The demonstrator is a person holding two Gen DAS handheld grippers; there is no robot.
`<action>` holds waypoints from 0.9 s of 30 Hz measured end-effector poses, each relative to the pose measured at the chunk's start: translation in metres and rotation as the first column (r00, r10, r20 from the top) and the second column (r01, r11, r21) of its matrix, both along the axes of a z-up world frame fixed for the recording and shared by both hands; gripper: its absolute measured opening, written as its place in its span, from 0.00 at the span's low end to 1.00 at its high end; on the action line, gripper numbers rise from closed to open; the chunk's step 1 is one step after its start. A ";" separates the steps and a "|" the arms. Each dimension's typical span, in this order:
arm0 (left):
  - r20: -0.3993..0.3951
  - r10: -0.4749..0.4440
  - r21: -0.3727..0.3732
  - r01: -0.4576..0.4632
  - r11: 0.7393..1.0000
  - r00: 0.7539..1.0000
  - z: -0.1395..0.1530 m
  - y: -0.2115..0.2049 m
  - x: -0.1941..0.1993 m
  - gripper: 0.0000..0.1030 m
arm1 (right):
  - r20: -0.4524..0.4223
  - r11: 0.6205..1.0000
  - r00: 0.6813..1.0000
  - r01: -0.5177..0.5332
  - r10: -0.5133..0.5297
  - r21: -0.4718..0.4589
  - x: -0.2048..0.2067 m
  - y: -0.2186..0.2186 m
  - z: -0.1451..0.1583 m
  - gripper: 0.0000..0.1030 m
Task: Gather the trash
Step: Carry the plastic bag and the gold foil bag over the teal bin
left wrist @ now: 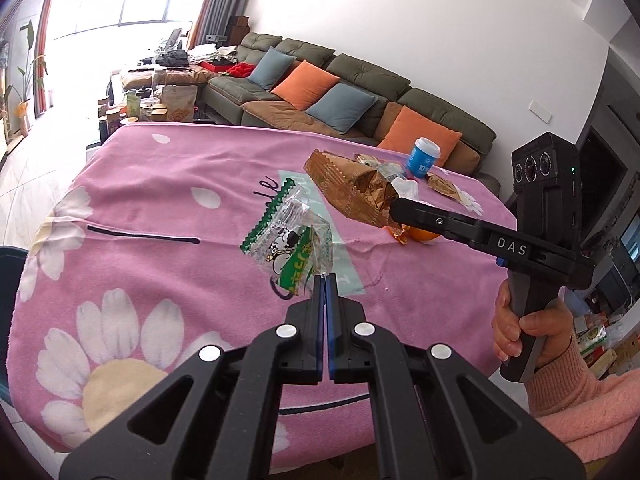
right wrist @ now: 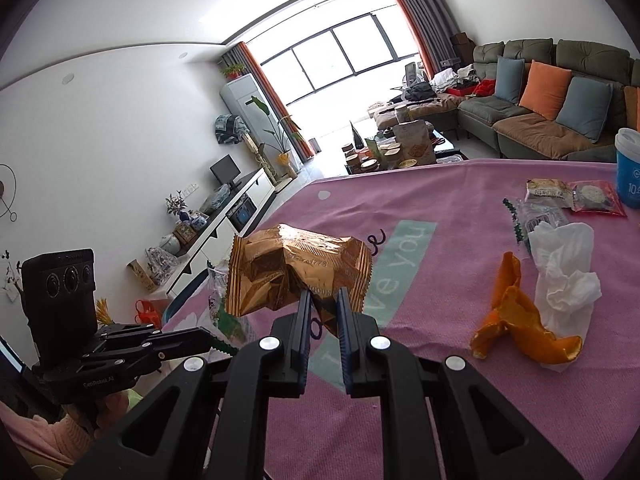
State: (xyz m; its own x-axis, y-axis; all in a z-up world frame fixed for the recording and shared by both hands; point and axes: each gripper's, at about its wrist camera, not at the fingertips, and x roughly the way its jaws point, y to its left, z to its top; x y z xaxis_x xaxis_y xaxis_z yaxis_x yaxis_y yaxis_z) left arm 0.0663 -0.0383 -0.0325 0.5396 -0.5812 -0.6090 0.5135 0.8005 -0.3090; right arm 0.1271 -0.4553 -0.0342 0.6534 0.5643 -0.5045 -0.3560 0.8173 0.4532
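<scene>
Two wrappers are picked up, the left claw (left wrist: pixel 325 280) clamped on a clear green wrapper (left wrist: pixel 290 240), the right claw (right wrist: pixel 323 298) on a gold wrapper (right wrist: pixel 296 268); orange peel (right wrist: pixel 516 320), a tissue (right wrist: pixel 564 264) and packets (right wrist: pixel 576 196) remain on the table (right wrist: pixel 440 380).

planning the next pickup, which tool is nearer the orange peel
Right. The right tool, shut on the gold wrapper, hangs just beside the orange peel; the left tool, gripping the green wrapper, is farther off.
</scene>
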 end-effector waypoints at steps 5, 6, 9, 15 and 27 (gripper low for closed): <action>0.000 0.049 -0.001 -0.049 0.999 0.999 0.002 0.023 -0.006 0.01 | -0.006 0.999 0.999 -0.043 0.043 0.005 0.006 0.022 0.000 0.11; 0.000 0.059 0.000 -0.059 0.998 0.998 0.003 0.026 -0.007 0.01 | -0.009 0.999 0.999 -0.051 0.051 0.008 0.006 0.026 -0.001 0.11; 0.004 0.083 0.001 -0.083 0.997 0.997 0.007 0.036 -0.011 0.01 | -0.011 0.997 0.997 -0.073 0.073 0.012 0.008 0.037 -0.001 0.11; 0.000 0.120 0.001 -0.120 0.993 0.993 0.010 0.049 -0.010 0.01 | -0.024 0.994 0.994 -0.111 0.111 0.024 0.013 0.052 -0.004 0.11; 0.006 0.200 0.006 -0.200 0.980 0.980 0.014 0.080 -0.010 0.01 | -0.036 0.984 0.984 -0.176 0.177 0.029 0.023 0.086 -0.002 0.11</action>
